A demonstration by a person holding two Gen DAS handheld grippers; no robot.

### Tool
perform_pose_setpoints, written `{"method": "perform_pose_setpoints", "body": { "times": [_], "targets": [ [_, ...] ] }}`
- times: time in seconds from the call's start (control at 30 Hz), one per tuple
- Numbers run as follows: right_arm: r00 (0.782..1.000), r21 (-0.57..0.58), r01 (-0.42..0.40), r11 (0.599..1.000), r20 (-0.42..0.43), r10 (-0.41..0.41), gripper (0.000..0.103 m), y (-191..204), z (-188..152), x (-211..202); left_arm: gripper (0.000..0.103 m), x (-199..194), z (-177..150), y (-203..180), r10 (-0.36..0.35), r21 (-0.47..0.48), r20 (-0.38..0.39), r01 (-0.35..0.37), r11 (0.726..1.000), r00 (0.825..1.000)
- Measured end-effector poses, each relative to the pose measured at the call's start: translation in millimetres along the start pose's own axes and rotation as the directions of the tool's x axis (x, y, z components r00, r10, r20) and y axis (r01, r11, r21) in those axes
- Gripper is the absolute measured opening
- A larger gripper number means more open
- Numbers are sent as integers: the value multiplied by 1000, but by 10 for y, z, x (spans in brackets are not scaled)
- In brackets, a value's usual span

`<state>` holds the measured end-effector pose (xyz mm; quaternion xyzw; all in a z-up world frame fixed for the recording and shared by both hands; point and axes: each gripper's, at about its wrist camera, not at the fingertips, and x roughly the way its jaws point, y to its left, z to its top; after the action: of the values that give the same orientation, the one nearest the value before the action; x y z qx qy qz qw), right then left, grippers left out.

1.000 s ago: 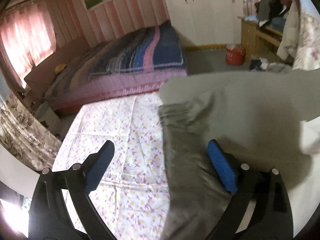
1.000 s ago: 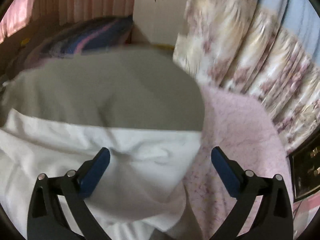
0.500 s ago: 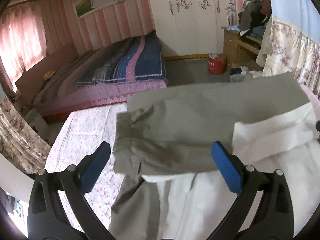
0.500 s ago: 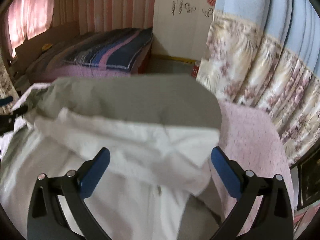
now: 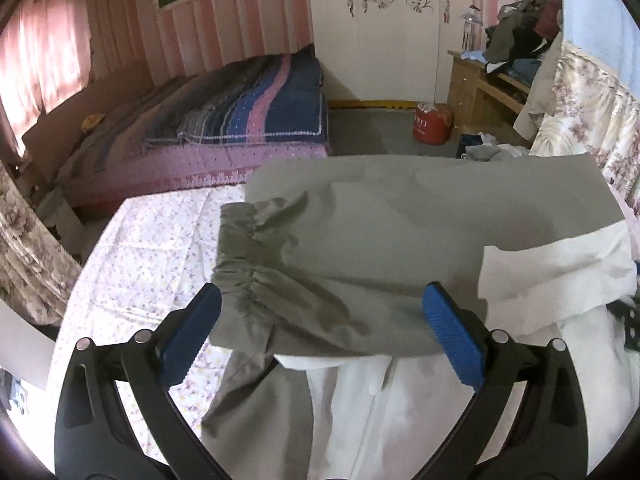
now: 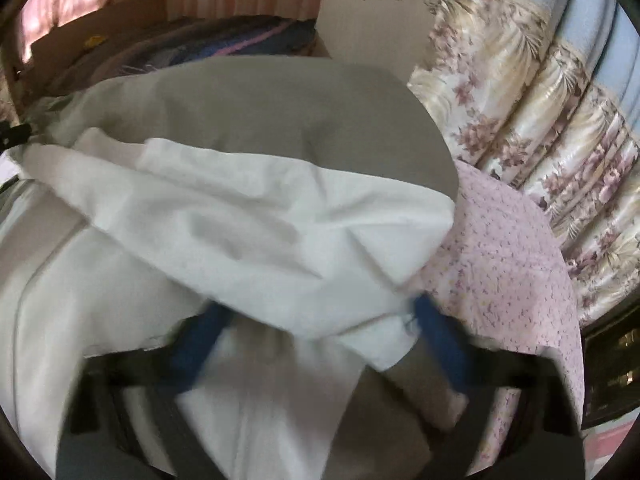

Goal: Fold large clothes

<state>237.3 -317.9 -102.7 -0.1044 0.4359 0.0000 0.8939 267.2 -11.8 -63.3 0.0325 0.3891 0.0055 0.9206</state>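
Left wrist view, from left to right: a floral sheet [image 5: 144,264] covers the near bed, and on it lies a large grey jacket [image 5: 400,240] with a white lining [image 5: 552,280], a gathered cuff [image 5: 240,248] toward the left and a folded grey panel stretching across to the right. The left gripper [image 5: 320,336] hovers just above the folded edge with its blue pads spread wide, gripping nothing. A second bed with a striped quilt [image 5: 256,108] stands well behind, and a wooden desk [image 5: 488,88] piled with clothes sits at far right.

Right wrist view: the same grey panel and white lining fill the frame, with a pink floral bedspread [image 6: 512,260] and patterned curtains [image 6: 540,120] at right. The right gripper [image 6: 316,344] is smeared by motion; its blue fingers look spread, partly under the white cloth, apparently holding nothing.

The step in hand appears to be laying and squaring one fold. Doing it well likely means keeping the near edge parallel to the far one, tucking the lining so no white shows past the grey, and smoothing the cuff flat before the next fold.

Hidden or unclear: the jacket's near end is cut off by the frame, its front is buried under the fold, and blur obscures whether the right pads touch fabric
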Motion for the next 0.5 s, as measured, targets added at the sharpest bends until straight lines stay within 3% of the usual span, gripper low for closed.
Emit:
{"method": "perform_pose_setpoints", "body": {
  "times": [0.1, 0.13, 0.2, 0.3, 0.4, 0.43, 0.47, 0.5],
  "targets": [
    [998, 55, -45, 997, 42, 43, 45, -132, 1, -25, 100, 189, 1, -27, 44, 20, -54, -43, 999, 998],
    [998, 63, 6, 998, 57, -10, 20, -166, -10, -56, 100, 228, 0, -43, 68, 37, -71, -65, 997, 995],
    [994, 95, 71, 993, 77, -79, 19, -298, -32, -81, 100, 302, -24, -76, 87, 48, -103, -82, 995, 991],
    [997, 212, 64, 975, 26, -71, 18, -643, -129, 19, 100, 428, -93, -112, 38, 39, -154, -32, 999, 987],
    [997, 223, 62, 973, 26, -69, 19, -710, -148, 29, 100, 469, -129, -153, 28, 39, -153, -22, 999, 988],
    [999, 227, 26, 973, 36, -35, 29, -701, -143, 23, 100, 470, -132, -159, 39, 43, -149, -33, 999, 988],
    [1000, 230, -15, 973, 26, 9, 57, -690, -153, 39, 100, 483, -127, -141, 41, 41, -149, -35, 999, 988],
    [996, 218, -90, 972, 4, 91, 66, -670, -154, 56, 100, 493, -128, -126, 36, 35, -150, -31, 999, 988]
  ]
}}
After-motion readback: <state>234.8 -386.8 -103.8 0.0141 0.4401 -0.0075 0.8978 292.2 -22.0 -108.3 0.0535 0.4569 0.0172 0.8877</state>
